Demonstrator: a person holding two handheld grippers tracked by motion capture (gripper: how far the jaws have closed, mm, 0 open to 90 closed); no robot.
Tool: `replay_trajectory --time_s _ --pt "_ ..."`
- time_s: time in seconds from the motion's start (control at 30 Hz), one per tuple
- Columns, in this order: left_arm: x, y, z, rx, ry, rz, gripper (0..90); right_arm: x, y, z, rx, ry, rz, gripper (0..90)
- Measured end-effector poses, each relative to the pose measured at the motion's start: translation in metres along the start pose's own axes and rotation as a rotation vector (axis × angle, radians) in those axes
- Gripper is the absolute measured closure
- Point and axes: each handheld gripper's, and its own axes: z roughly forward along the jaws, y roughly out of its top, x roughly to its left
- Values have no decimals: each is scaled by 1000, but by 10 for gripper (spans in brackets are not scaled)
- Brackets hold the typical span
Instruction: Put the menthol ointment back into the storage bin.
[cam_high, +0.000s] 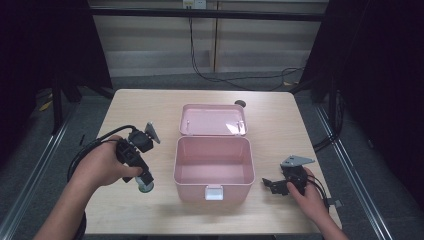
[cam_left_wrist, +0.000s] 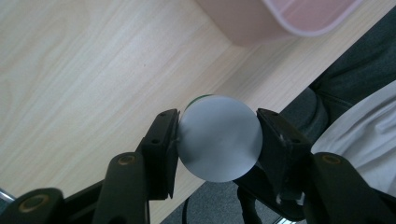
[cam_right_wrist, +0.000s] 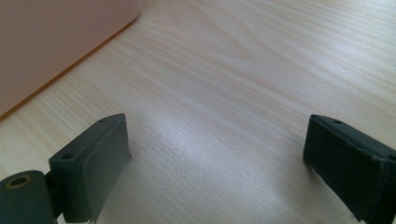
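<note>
A pink plastic box (cam_high: 176, 167) stands open in the middle of the wooden table (cam_high: 150, 107), its lid (cam_high: 212, 120) folded back behind it. Left of the box, my left gripper (cam_high: 145, 184) points down toward the table's near edge and is shut on a small round container (cam_high: 146, 186). In the left gripper view its pale grey circular face (cam_left_wrist: 219, 140) with a thin green edge sits pressed between the two black jaws of the left gripper (cam_left_wrist: 217, 133), above the table. Right of the box, my right gripper (cam_high: 268, 183) rests low on the table, open, nothing between the jaws of that right gripper (cam_right_wrist: 215, 140).
A small dark round object (cam_high: 240, 104) lies on the table just behind the lid. The box's corner (cam_left_wrist: 261, 23) is close ahead of the left gripper, and its wall (cam_right_wrist: 56, 42) is to the left of the right one. Cables trail across the floor beyond the table.
</note>
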Motion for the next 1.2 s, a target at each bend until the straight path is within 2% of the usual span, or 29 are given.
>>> replay_trajectory --time_s 0.13,0.27,0.4,0.43,0.6,0.83,1.1,1.2 --pt "-5 9 -18 -8 7 -5 507 0 0 0 0 0 -1 66" --pt "-7 21 -30 -16 -9 -5 507 0 0 0 2 0 -1 66" --pt "-11 34 -38 -27 0 -15 507 0 0 0 2 0 -1 66" --pt "-13 38 -40 -24 3 -4 507 0 0 0 3 -1 1 66" --pt "-20 57 -46 -40 -10 0 507 0 0 0 3 0 0 66" --pt "-32 84 -45 -33 -7 1 507 0 0 0 3 -1 1 66" --pt "-43 112 -32 -28 -34 -7 507 0 0 0 4 -1 -1 66" --pt "-45 122 -27 -28 -26 -10 507 0 0 0 5 0 -2 66"
